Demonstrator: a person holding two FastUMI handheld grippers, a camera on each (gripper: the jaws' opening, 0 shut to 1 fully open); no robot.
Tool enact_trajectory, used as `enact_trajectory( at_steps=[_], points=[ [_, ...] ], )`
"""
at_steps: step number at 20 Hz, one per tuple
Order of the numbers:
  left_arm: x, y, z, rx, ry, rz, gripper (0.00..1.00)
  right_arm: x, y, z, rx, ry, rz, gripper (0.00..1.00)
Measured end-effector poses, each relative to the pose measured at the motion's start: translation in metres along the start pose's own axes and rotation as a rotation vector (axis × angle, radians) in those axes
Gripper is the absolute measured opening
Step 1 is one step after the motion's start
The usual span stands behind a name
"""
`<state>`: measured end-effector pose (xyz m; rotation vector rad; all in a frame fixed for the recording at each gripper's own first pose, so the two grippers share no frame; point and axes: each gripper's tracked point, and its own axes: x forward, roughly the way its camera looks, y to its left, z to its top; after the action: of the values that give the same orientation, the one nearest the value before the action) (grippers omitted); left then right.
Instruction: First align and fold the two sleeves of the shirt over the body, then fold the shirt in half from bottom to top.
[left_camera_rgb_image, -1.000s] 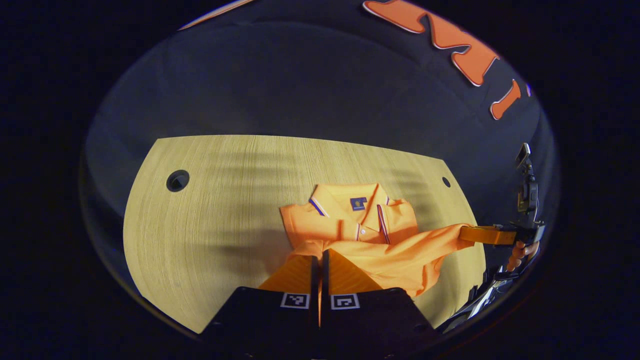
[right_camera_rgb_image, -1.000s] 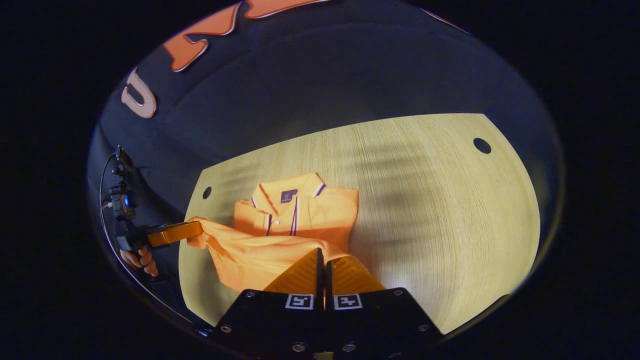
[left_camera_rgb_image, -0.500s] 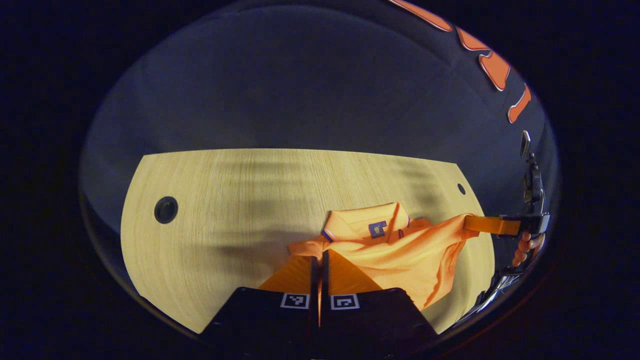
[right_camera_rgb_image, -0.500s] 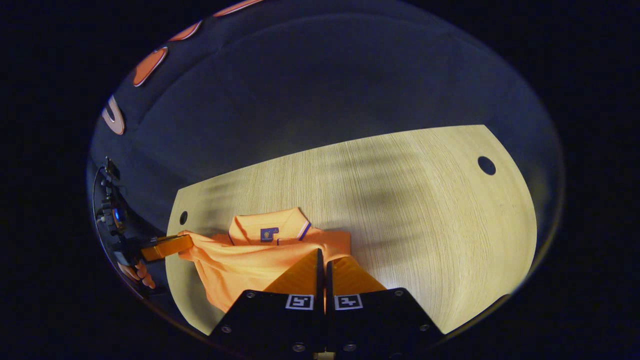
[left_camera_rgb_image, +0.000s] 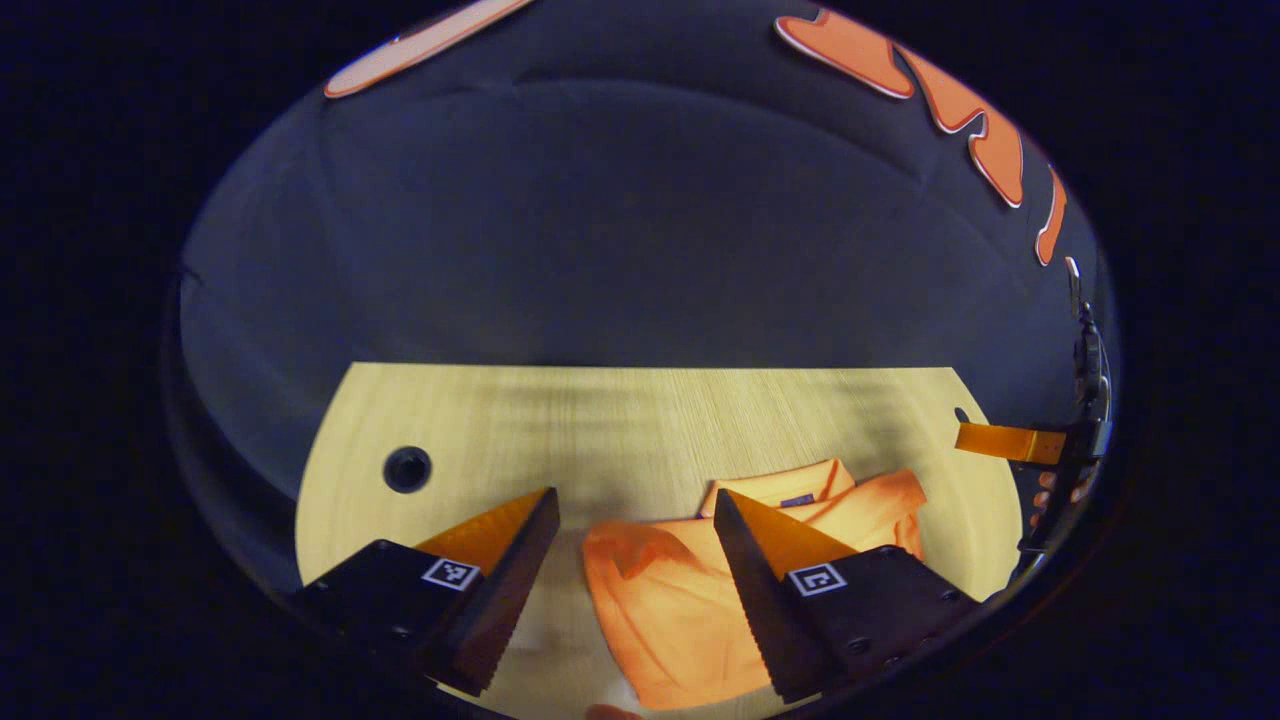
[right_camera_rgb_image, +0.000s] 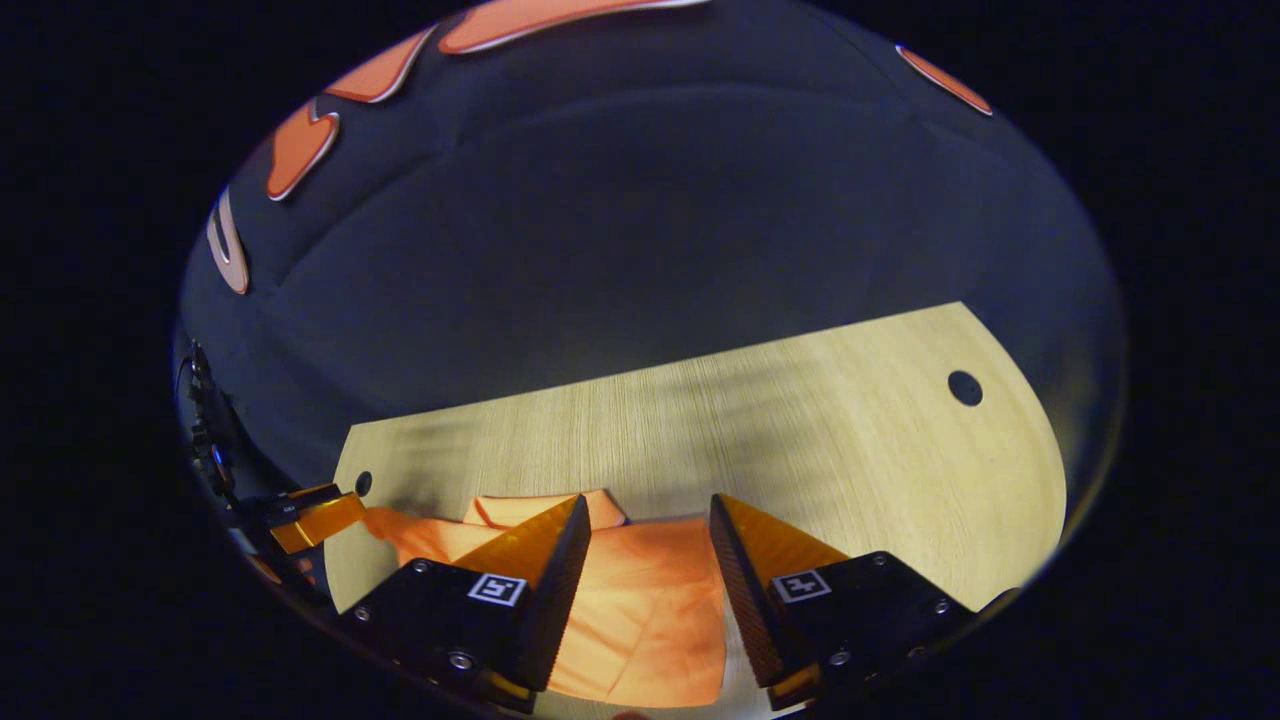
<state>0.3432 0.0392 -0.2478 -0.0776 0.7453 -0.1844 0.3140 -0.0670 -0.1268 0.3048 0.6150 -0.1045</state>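
Shirt (left_camera_rgb_image: 680, 600) folded up on the table (left_camera_rgb_image: 620, 420)

Both the left gripper (left_camera_rgb_image: 635, 520) and right gripper (right_camera_rgb_image: 648, 525) are spread wide, gripping nothing.

The folded polo shirt of soft cloth (left_camera_rgb_image: 690, 600) is bright orange all over, with a small dark blue patch inside its collar (left_camera_rgb_image: 797, 499). The flat wooden table (left_camera_rgb_image: 640, 420) is pale yellow-beige, with a fine straight grain, and it has round black holes (left_camera_rgb_image: 407, 468). On each black gripper body (right_camera_rgb_image: 480, 620) there is a small square marker (right_camera_rgb_image: 497, 588), white with a black pattern inside.
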Motion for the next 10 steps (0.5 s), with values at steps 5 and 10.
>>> enact_trajectory(
  at_steps=[5,10],
  points=[
    [-0.063,-0.009,0.025,0.043,-0.124,0.031,0.96,-0.062,0.014,0.021,-0.134,-0.146,0.004,0.89],
    [-0.155,-0.047,0.047,0.055,-0.248,0.012,0.96,-0.140,0.028,0.029,-0.199,-0.281,0.029,0.93]
  ],
)
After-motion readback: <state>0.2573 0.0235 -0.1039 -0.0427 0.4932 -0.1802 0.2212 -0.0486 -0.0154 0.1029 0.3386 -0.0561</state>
